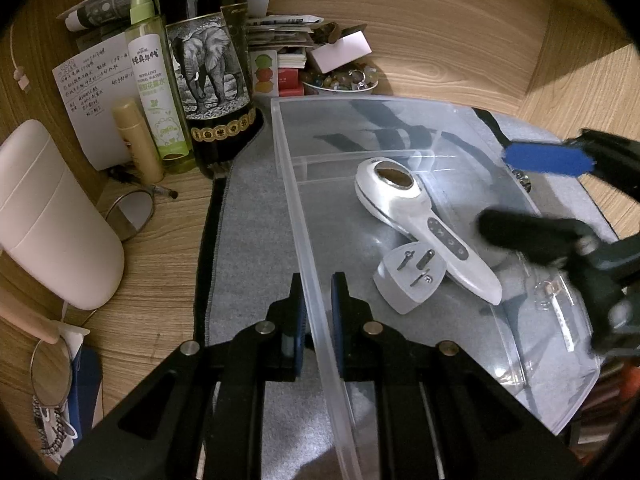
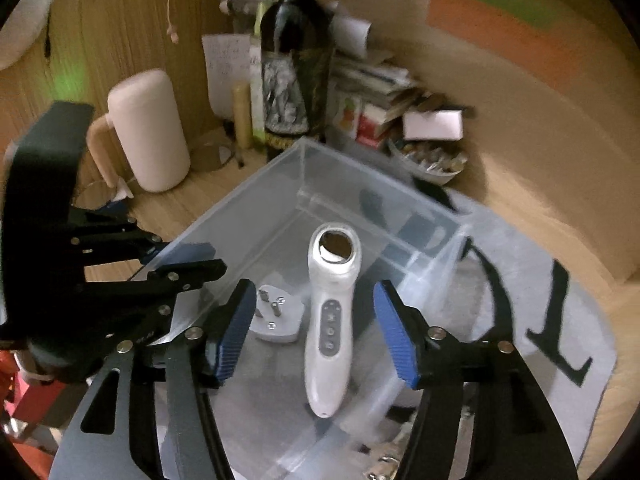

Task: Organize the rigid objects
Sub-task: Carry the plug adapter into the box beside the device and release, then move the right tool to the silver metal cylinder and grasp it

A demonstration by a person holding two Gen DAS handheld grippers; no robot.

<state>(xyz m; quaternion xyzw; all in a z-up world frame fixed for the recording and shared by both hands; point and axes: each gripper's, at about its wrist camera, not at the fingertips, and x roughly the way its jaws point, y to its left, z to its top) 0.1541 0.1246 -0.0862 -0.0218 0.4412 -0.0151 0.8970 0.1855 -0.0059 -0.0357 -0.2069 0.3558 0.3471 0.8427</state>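
A clear plastic bin (image 1: pixel 294 184) (image 2: pixel 260 184) stands on a grey mat. Inside lie a white handheld device (image 1: pixel 424 224) (image 2: pixel 330 320) and a white plug adapter (image 1: pixel 410 280) (image 2: pixel 276 316), prongs up. My left gripper (image 1: pixel 318 316) is shut on the bin's left wall; it also shows in the right wrist view (image 2: pixel 188 260). My right gripper (image 2: pixel 314 340) is open and empty above the device, its blue pads on either side of the handle. It shows blurred in the left wrist view (image 1: pixel 532 196).
A dark wine bottle (image 1: pixel 208 64) (image 2: pixel 296 76), a green spray bottle (image 1: pixel 154 80), a beige tube (image 1: pixel 138 140), a white canister (image 1: pixel 52 216) (image 2: pixel 148 128), papers, a bowl of beads (image 1: pixel 340 80) and a small mirror (image 1: pixel 130 212) crowd the wooden desk behind and left of the bin.
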